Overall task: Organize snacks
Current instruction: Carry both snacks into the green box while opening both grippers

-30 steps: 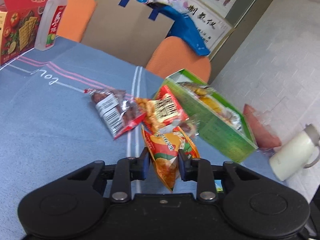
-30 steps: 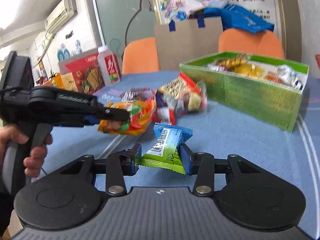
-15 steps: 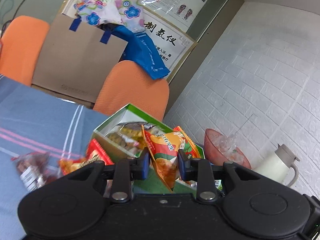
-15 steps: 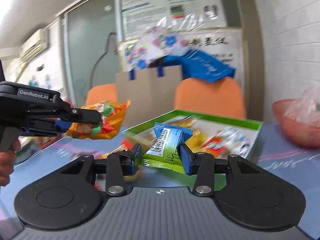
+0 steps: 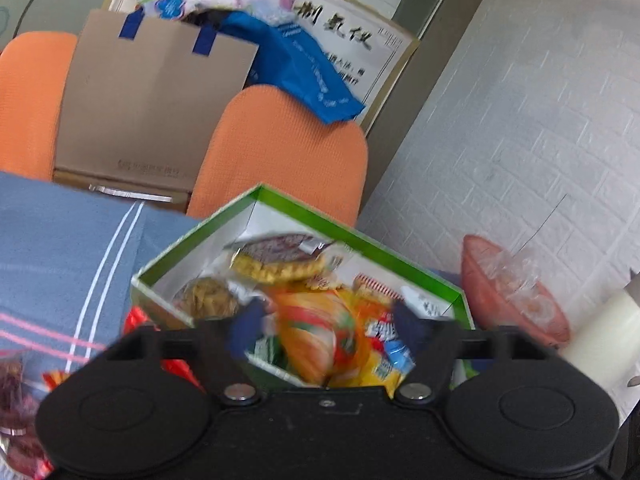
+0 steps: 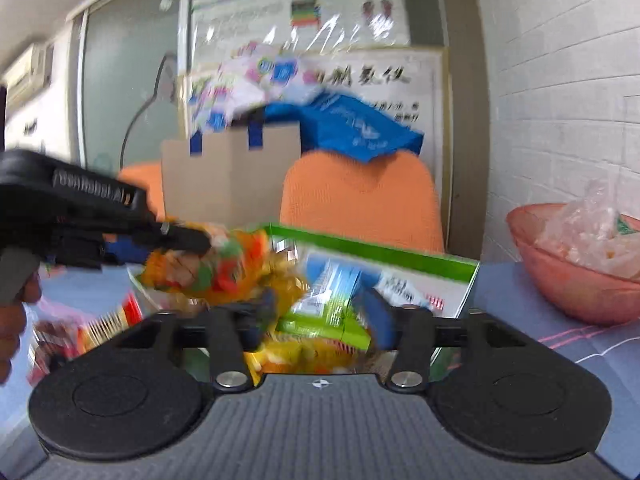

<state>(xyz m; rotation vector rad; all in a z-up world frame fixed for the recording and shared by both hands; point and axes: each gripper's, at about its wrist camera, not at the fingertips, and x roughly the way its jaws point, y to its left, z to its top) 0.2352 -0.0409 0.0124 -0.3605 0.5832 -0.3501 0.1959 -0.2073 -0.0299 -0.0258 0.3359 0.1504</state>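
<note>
A green box (image 5: 352,236) with a white inside holds several snack packets; it also shows in the right wrist view (image 6: 380,250). My left gripper (image 5: 328,326) is open above the box, and the orange snack packet (image 5: 316,332) is blurred between its spread fingers, dropping in. In the right wrist view the left gripper (image 6: 176,240) sits at the box's left side beside the orange packet (image 6: 216,268). My right gripper (image 6: 320,312) is open over the box, with the blue and green packet (image 6: 332,300) loose and blurred between its fingers.
Loose snack packets (image 5: 16,384) lie on the blue tablecloth (image 5: 60,248) left of the box. A pink bowl (image 6: 576,276) with plastic wrappers stands to the right, and a white jug (image 5: 600,340) beside it. Orange chairs (image 5: 280,152) and a cardboard sheet stand behind the table.
Both grippers moved forward over the green box and opened. The orange packet and the blue and green packet were gripped before and are now released, falling into the box.
</note>
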